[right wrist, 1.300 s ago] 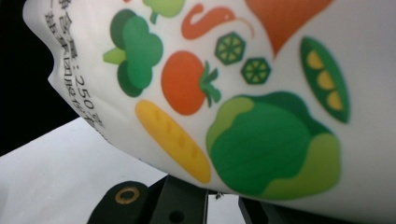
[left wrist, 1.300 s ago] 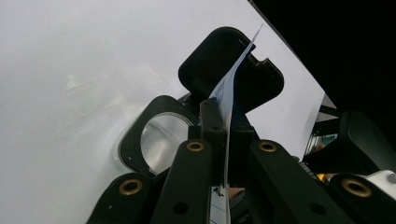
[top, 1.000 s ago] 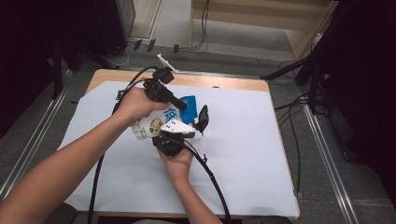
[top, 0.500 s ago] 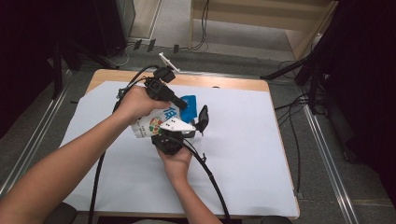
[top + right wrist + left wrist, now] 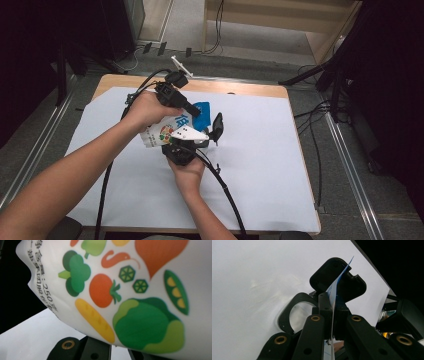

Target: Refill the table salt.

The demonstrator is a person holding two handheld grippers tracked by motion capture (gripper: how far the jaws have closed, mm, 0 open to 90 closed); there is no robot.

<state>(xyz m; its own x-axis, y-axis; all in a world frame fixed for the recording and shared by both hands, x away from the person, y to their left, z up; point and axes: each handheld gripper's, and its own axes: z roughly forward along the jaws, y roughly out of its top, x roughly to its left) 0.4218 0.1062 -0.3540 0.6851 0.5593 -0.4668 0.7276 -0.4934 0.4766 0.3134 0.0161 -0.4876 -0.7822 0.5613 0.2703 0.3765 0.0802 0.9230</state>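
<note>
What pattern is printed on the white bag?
Colourful vegetables on the bag: broccoli, tomato, peas; clearest in the right gripper view.

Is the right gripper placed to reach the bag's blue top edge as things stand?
Probably not: the right gripper is shut on the bag lower down, and the left gripper already clamps that edge.

Left tool (image 5: 196, 111) clamped shut, right tool (image 5: 207, 136) shut, hands close together
</note>
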